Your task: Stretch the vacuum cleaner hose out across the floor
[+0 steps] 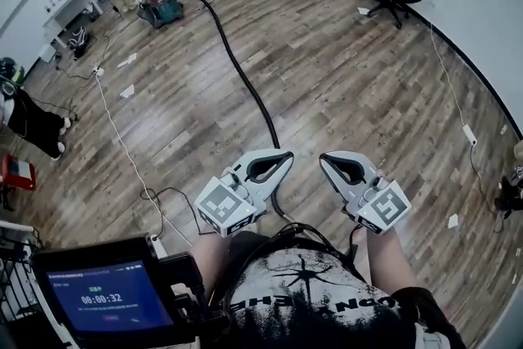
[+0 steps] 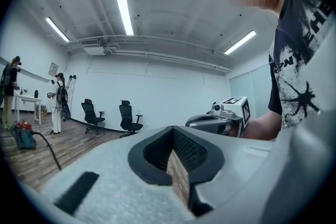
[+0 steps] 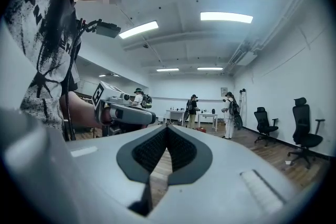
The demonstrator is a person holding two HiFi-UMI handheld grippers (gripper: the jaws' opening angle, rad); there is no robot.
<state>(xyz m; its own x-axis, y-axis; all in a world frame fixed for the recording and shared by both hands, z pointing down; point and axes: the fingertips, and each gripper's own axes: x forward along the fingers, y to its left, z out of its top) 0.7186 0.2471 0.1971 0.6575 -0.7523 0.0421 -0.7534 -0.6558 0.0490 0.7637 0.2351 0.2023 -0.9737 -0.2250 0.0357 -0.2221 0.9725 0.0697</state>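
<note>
The hose [image 1: 237, 65] lies on the wood floor [image 1: 343, 69]. It starts at the vacuum [image 1: 161, 8], far off by the wall, and runs in one long, soft curve all the way to the person. Its near end slips behind the left gripper [image 1: 282, 159] and the person's shirt [image 1: 319, 282], so I cannot see the tip.

Both tools are held up in front of the chest, side by side and pointing level, well above the floor. The left gripper has its jaws pressed together with nothing in them. The right gripper [image 1: 328, 161] is the same: jaws together, nothing held (each gripper view shows only bare dark pads and the room past them). Neither one touches the hose.

I think the hose is already mostly pulled out long, since there are no loops or piles in it. Only that soft bend is left. So this looks like a pause between grabs, or close to the end of the job.

If the bend should go, the next move needs a gripper to go down to the floor, spread its jaws, close on the hose near the person's feet, and then pull back, away from the vacuum. Pull slowly, because a hard tug could drag the vacuum along. A thin white cord [image 1: 122, 147] also lies on the floor to the left, so grab the thick black one.
</note>
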